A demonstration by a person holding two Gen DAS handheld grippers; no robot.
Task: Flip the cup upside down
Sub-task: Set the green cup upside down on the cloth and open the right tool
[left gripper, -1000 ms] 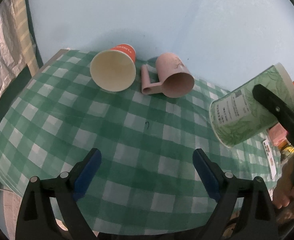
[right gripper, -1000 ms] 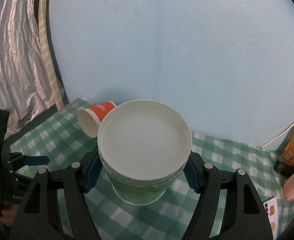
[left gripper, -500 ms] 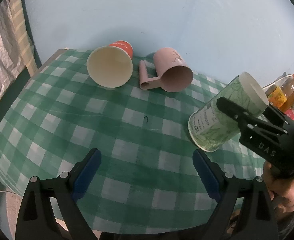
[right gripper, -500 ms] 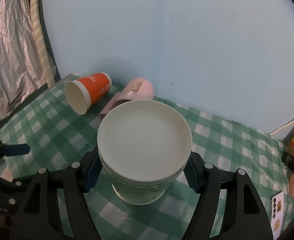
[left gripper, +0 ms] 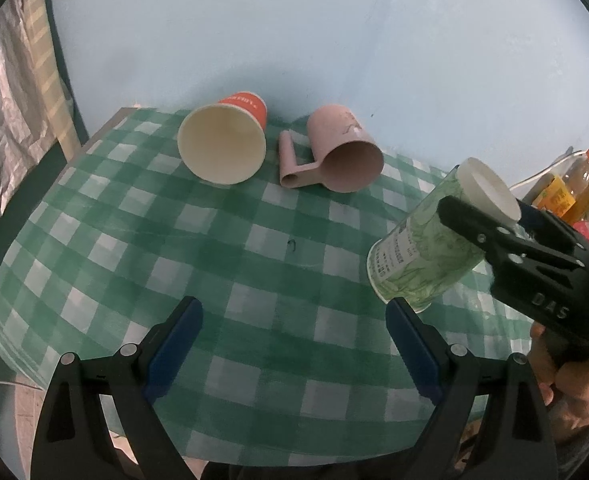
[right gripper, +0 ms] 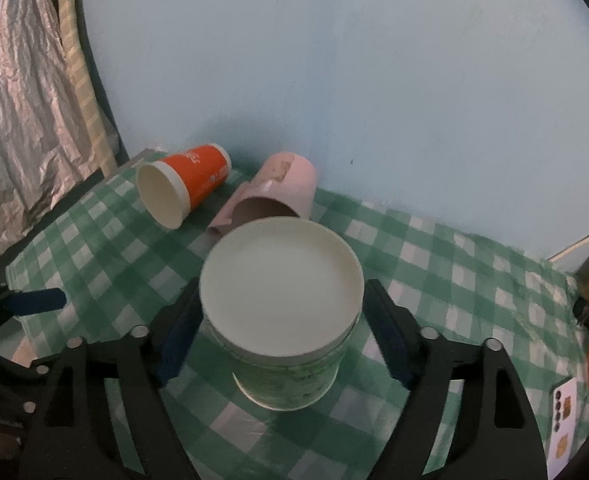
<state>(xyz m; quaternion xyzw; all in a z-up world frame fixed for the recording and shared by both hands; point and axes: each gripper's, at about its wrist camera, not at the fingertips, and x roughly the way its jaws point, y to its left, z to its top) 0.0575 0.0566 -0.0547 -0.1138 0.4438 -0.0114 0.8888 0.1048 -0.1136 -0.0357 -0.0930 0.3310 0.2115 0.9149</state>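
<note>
The right gripper (right gripper: 282, 324) clamps the green leaf-patterned paper cup (right gripper: 286, 364), base up and tilted, just above the green checked tablecloth (left gripper: 198, 248). Flip mostly done; setting down remains. The left gripper (left gripper: 294, 344) hangs open, empty.

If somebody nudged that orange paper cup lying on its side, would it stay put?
Probably not. The orange cup lies on its side on the checked cloth, so it would likely roll. Being tapered, it should curve round rather than go straight. It looks like empty paper, so probably very light and easily dented.
</note>
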